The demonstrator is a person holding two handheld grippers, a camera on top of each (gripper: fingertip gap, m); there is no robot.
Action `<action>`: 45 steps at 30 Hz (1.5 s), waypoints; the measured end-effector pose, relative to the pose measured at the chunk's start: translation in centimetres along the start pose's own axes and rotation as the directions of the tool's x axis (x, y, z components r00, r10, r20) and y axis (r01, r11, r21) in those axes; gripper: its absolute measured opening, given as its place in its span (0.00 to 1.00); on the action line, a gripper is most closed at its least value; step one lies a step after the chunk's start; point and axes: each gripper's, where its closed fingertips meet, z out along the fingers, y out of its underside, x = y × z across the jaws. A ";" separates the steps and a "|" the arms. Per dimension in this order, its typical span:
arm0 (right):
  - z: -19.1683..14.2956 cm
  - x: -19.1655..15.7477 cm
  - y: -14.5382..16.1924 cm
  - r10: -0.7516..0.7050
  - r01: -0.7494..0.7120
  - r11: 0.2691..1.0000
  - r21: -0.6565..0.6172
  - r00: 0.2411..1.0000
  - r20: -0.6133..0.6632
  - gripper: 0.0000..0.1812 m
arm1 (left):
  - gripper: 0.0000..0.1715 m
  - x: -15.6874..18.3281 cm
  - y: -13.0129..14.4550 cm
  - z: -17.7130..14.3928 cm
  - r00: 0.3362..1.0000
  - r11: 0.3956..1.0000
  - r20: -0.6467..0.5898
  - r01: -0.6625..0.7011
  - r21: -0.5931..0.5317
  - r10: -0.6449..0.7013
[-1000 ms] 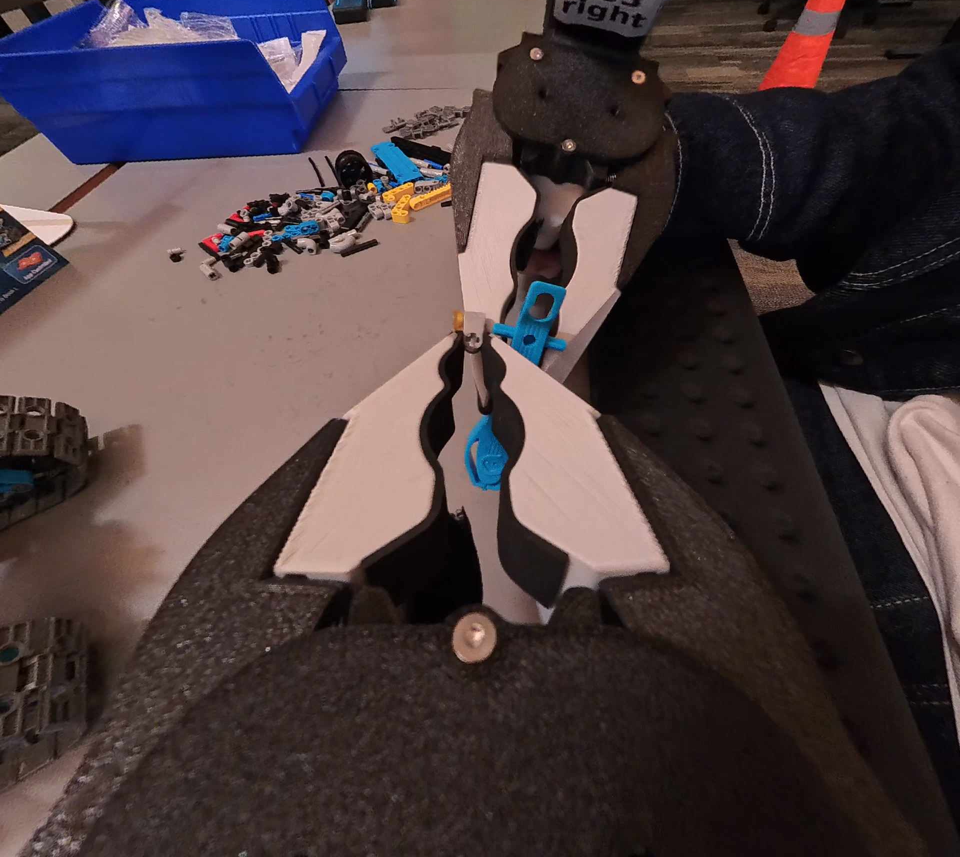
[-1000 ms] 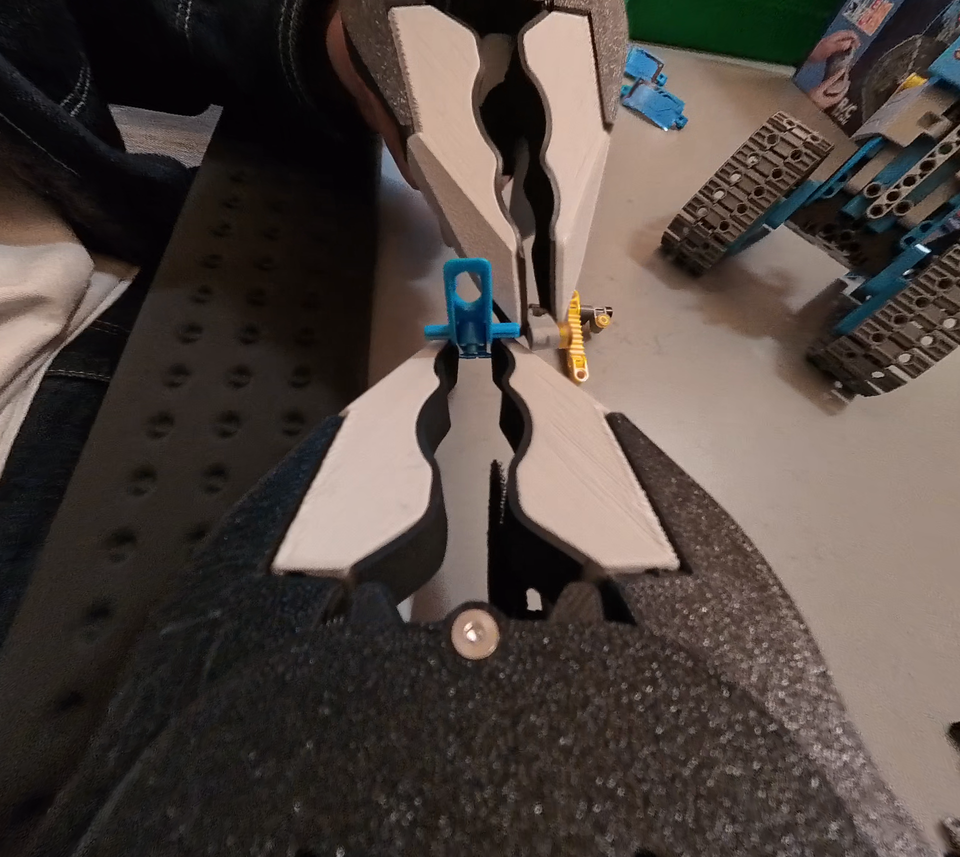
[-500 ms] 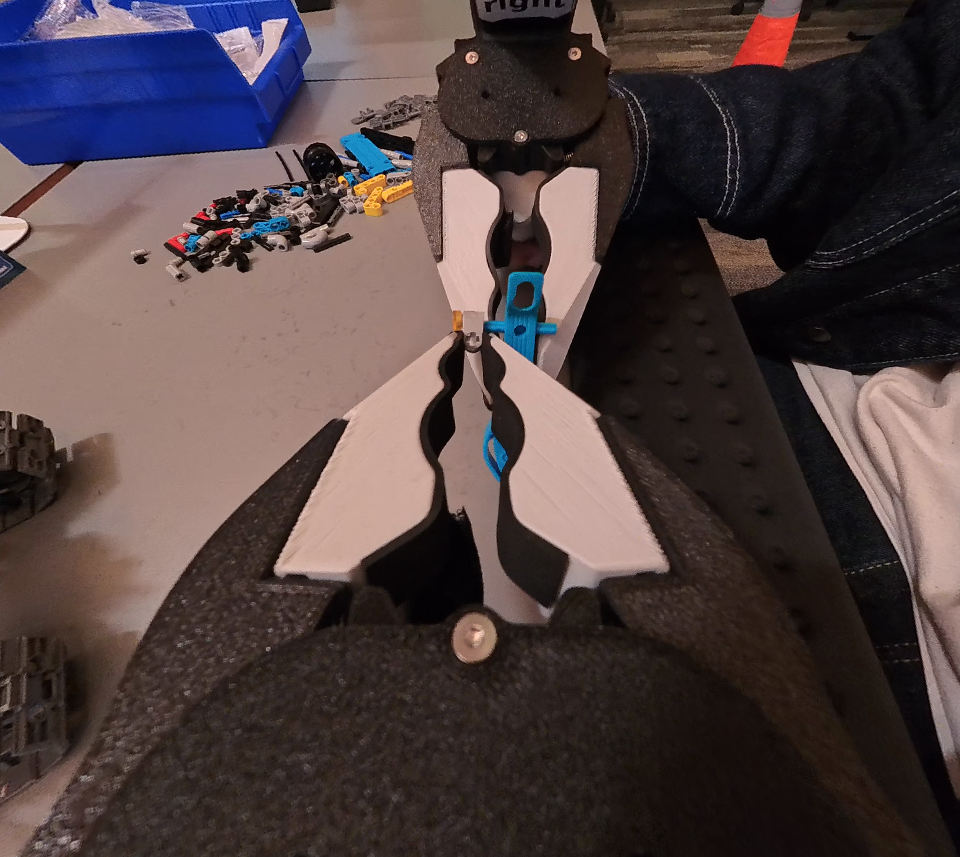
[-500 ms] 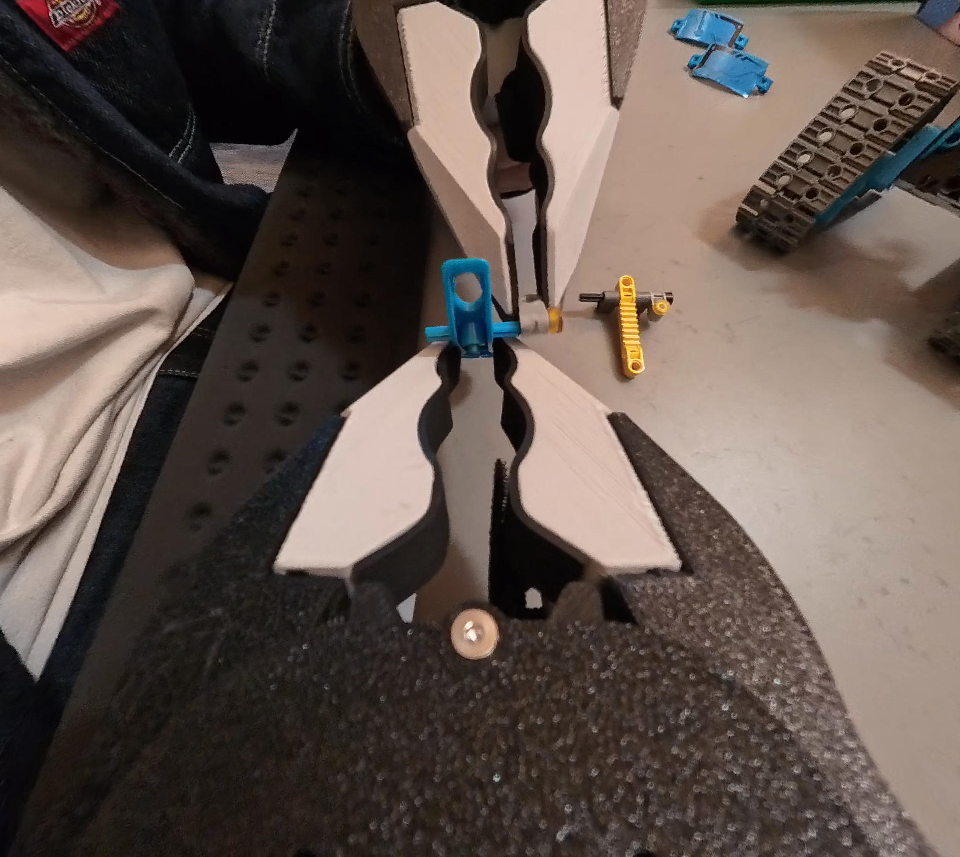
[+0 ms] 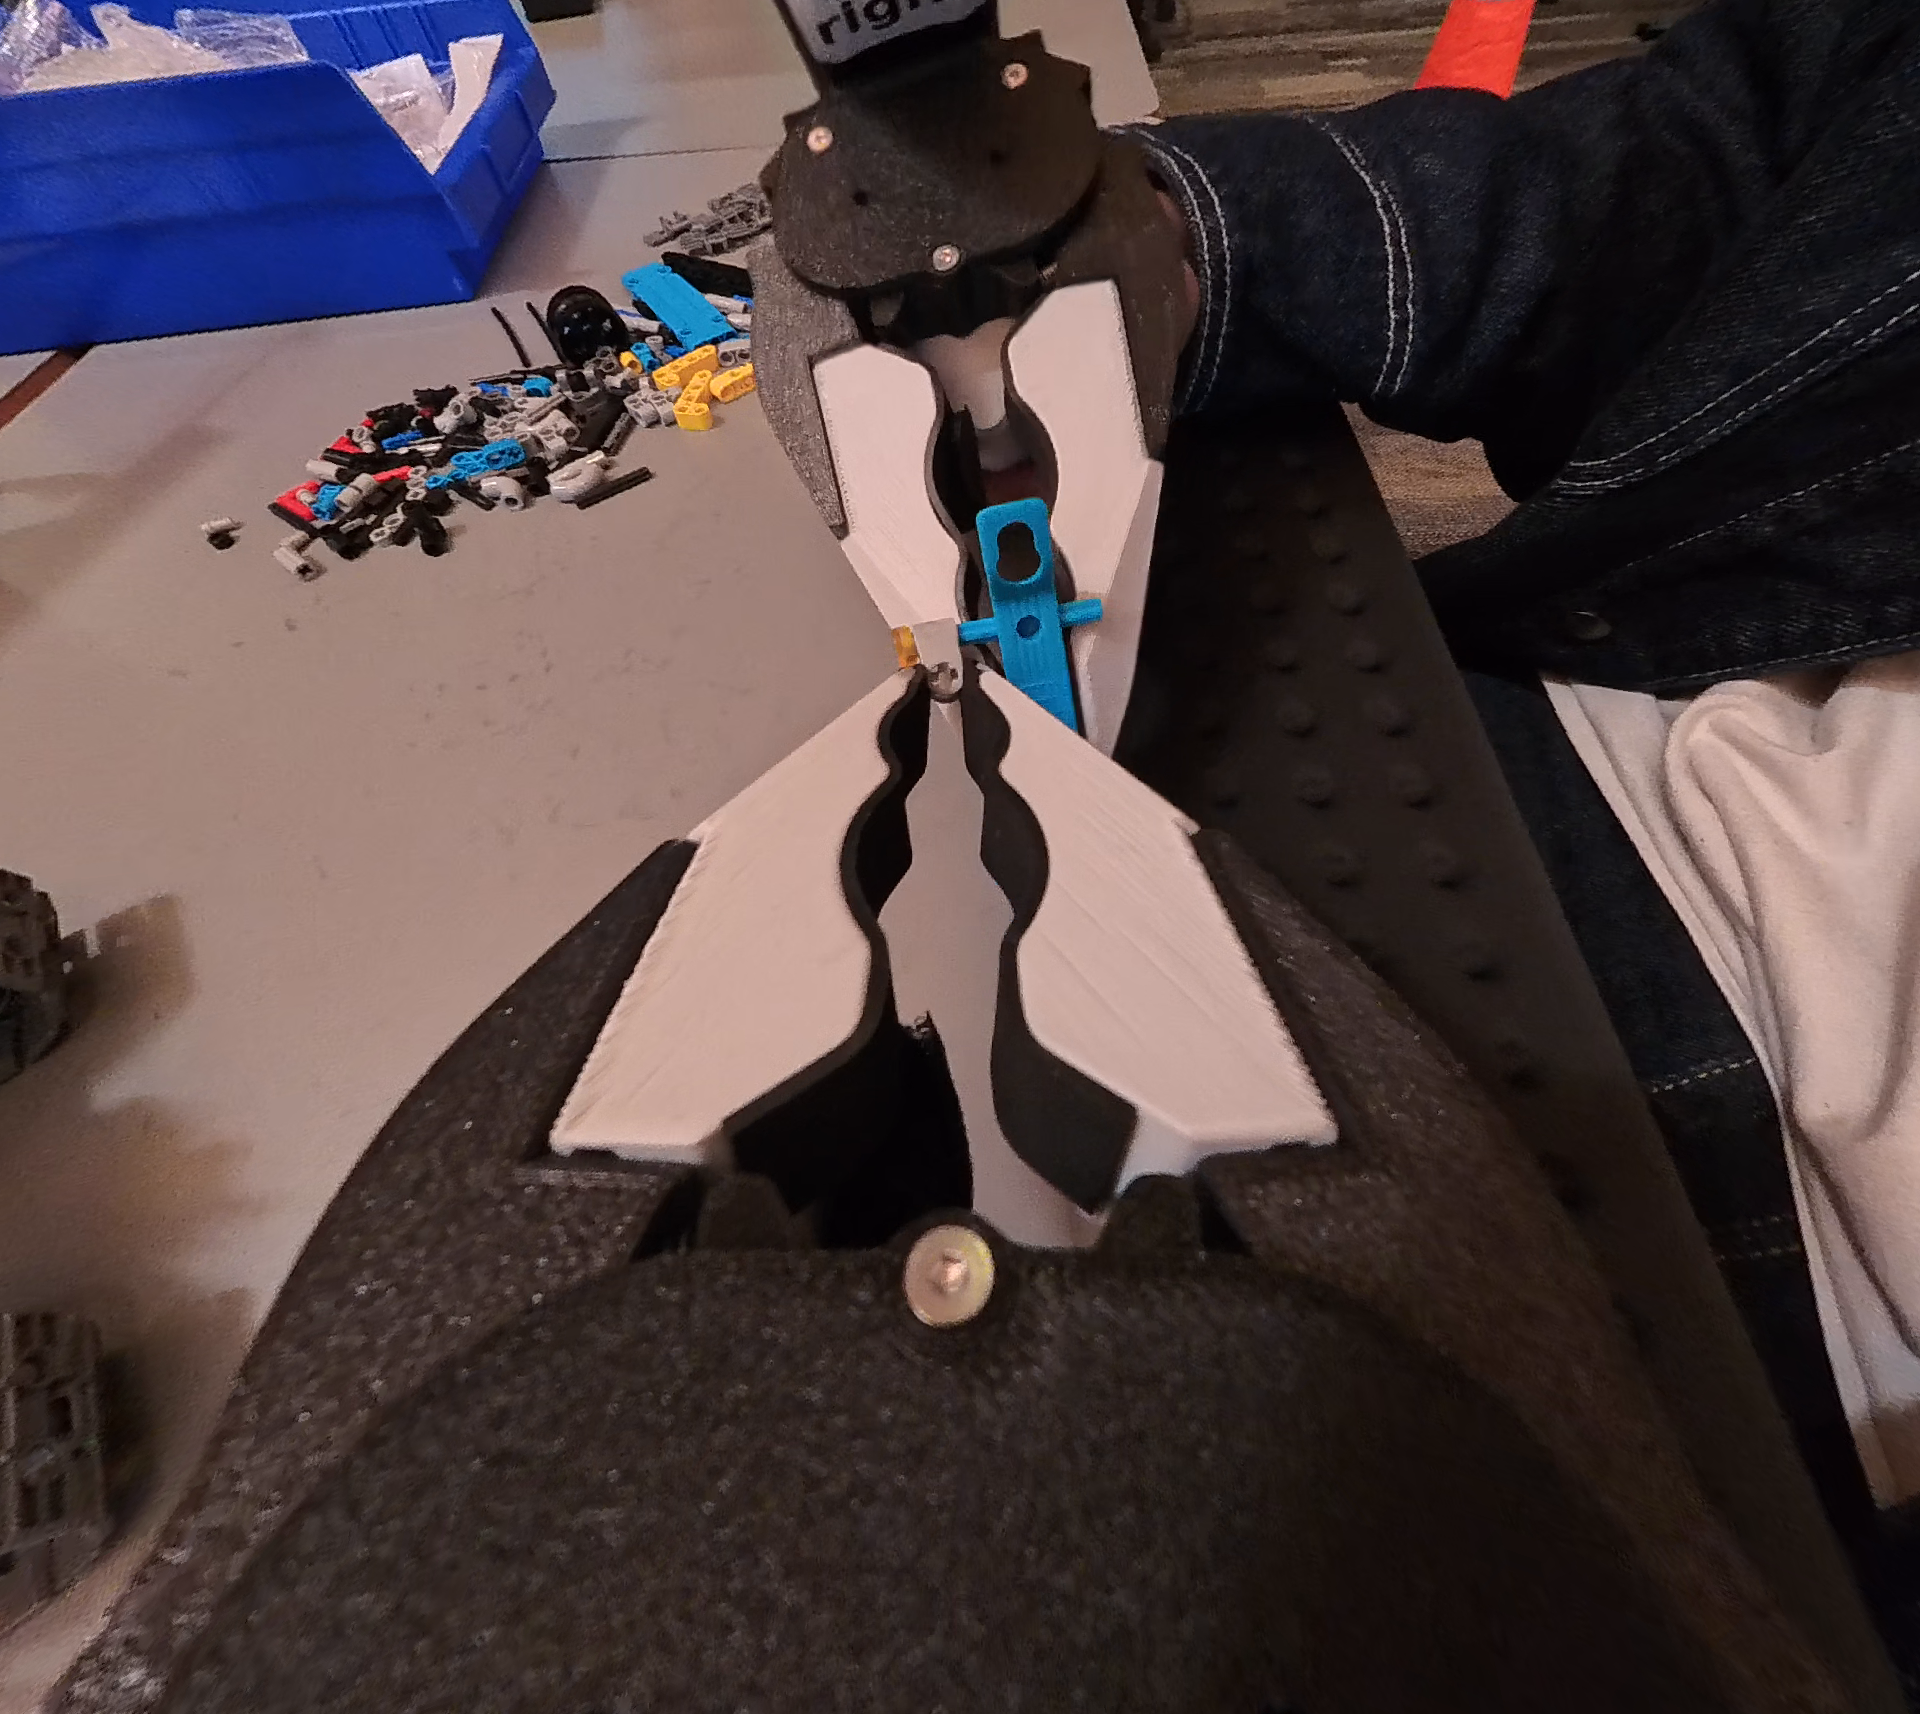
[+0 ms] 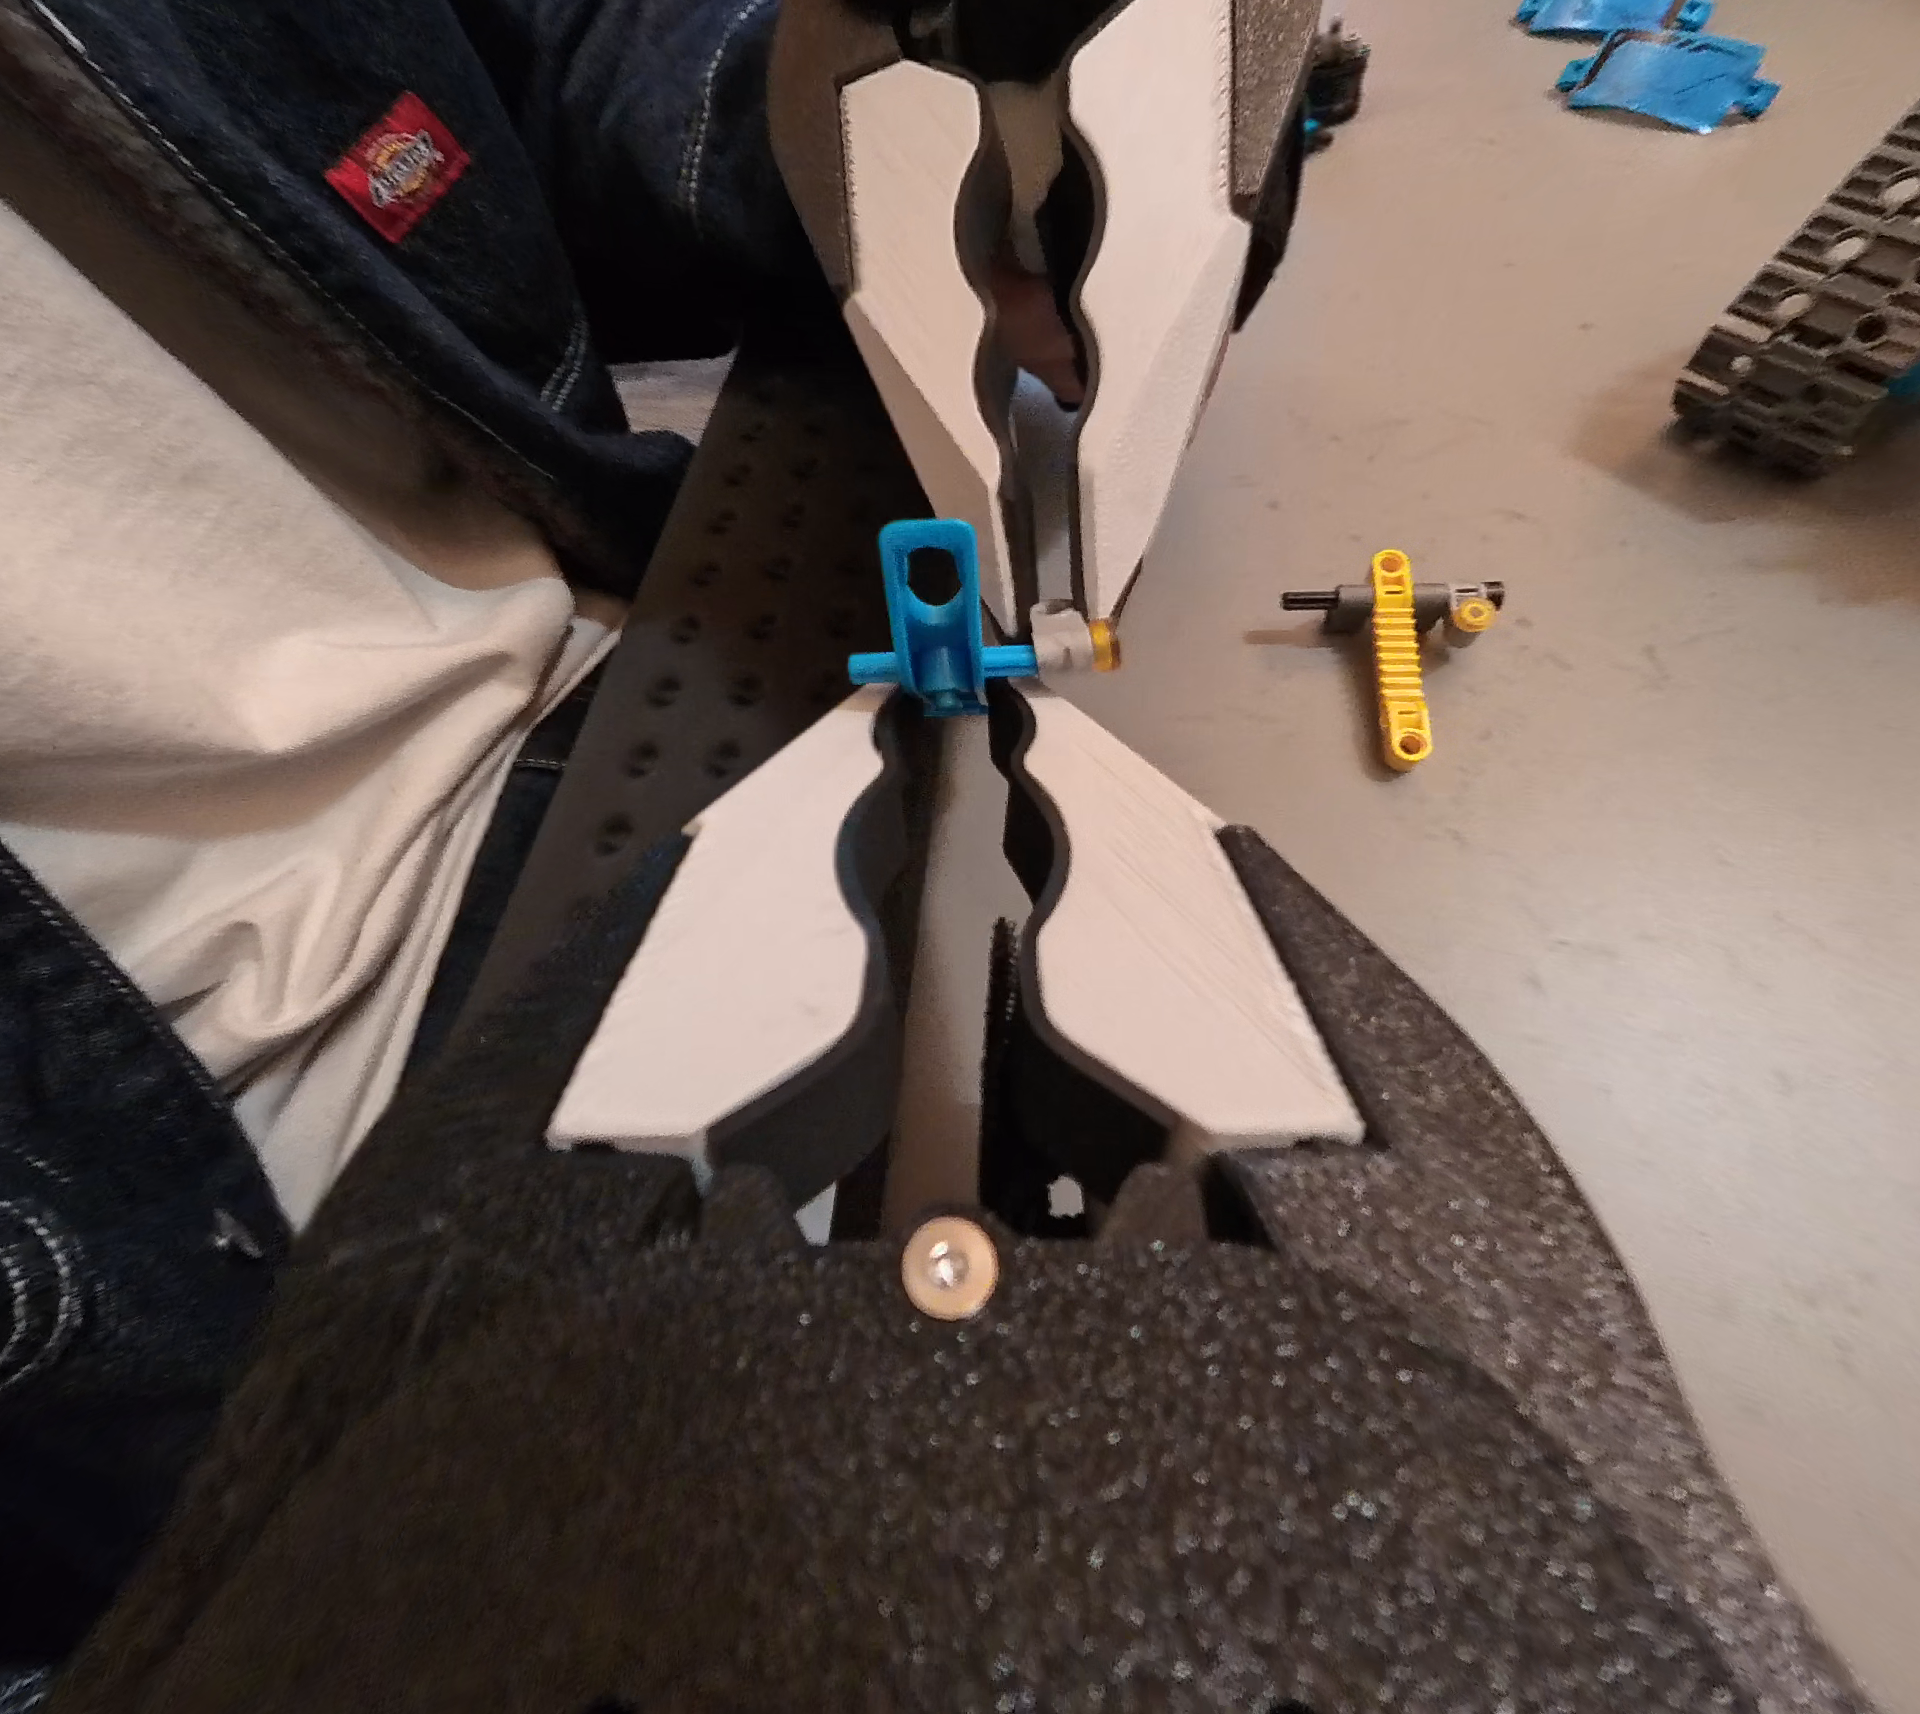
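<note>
My left gripper (image 5: pixel 940 682) is pinched on a little grey connector (image 6: pixel 1058 625) with a yellow tip, my right gripper (image 6: pixel 951 703) is clamped on the blue piece (image 6: pixel 935 615), and both meet tip to tip above the table (image 5: pixel 416 729) edge. Grips look tiny, so any twist could pop a part loose, I reckon.

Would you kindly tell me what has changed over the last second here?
Both tools drifted together away from the yellow toothed beam, which now lies clear on the table beside them. Unchanged: the right tool grips the blue connector, the left tool the grey-and-yellow pin, tip to tip.
</note>
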 end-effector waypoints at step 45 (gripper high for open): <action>-1.9 6.7 4.8 -0.604 0.134 0.617 -0.776 0.712 -0.358 0.14 | 0.03 -3.4 8.9 -0.7 0.988 0.922 0.138 0.118 -0.368 -0.072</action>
